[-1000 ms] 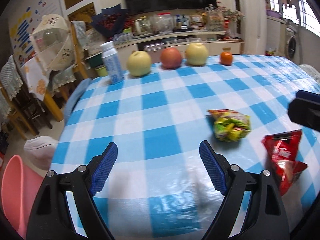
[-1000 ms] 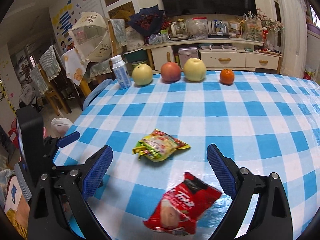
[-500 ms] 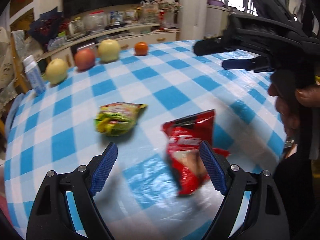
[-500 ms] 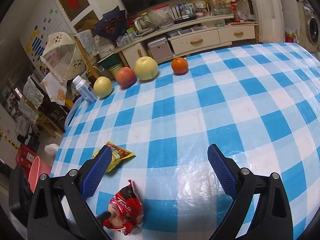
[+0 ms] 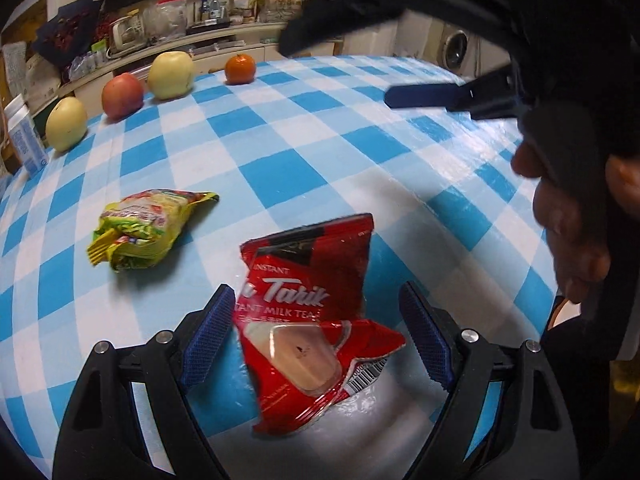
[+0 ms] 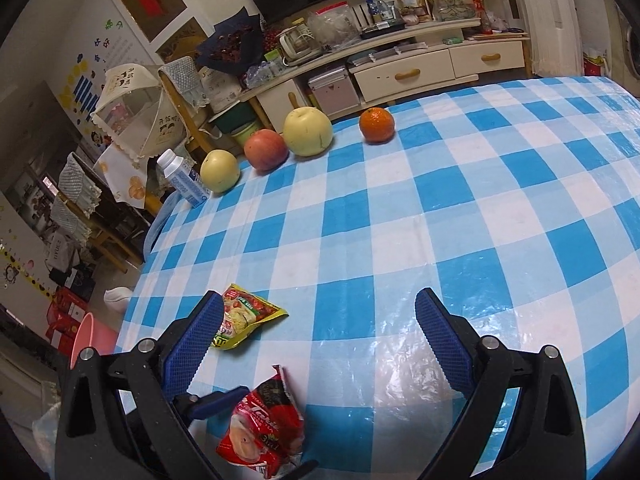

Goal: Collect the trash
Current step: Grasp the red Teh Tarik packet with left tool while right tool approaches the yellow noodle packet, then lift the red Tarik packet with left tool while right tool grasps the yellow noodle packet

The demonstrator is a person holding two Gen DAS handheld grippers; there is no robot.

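While the left gripper (image 5: 316, 336) hangs spread wide around a red milk-tea packet (image 5: 308, 308) (pads not touching it) on the checked bench (image 5: 304, 152), a green wrapper (image 5: 140, 228) lies beyond; the right gripper (image 6: 320, 332) is spread, empty.

Beyond my blue-checked desk (image 6: 460, 208), a cream drawer cabinet (image 6: 436, 70) fills the upper right and a sticker-covered wall (image 6: 96, 64) the upper left.
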